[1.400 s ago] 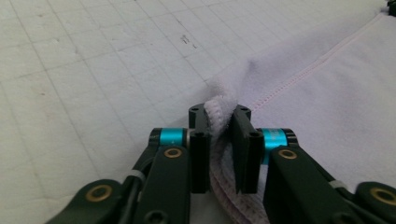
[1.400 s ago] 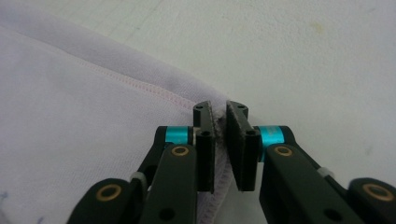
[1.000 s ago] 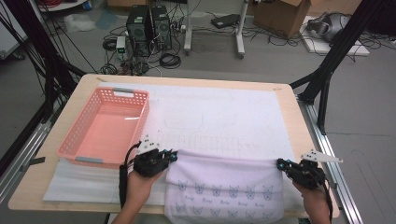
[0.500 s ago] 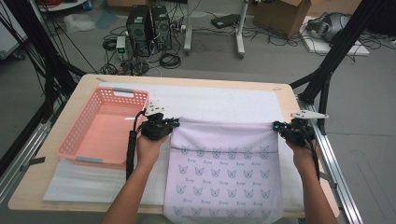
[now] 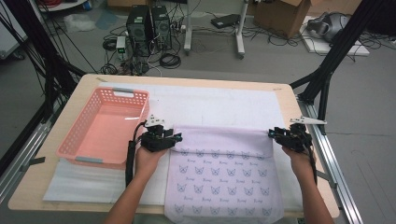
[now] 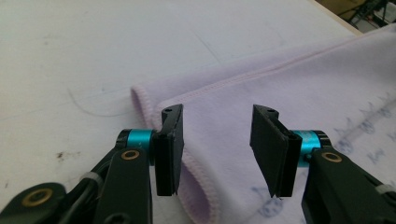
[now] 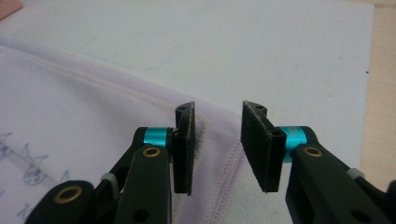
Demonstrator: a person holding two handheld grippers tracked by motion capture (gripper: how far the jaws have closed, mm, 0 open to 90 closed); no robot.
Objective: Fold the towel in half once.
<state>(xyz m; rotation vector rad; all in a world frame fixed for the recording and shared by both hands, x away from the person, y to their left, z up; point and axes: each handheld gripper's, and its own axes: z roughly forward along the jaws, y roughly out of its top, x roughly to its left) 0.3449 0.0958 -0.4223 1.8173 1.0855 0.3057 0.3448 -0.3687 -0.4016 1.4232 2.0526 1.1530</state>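
Both grippers, left point(image 5: 176, 138) and right point(image 5: 272, 134), have just been opening and I see them half open over the towel's point(image 5: 224, 172) far corners, gripping nothing. Lilac with a butterfly print, the towel lies flat just right of the basket point(image 5: 106, 128); since a second ago its far edge has been drawn away from me.

No readable text, brand, no. or label anywhere; the lilac towel point(image 5: 224, 175) just carries rows of small dark butterfly-like prints w/ tiny script under each, too small to make out, in the high view and the left gripper view alike.
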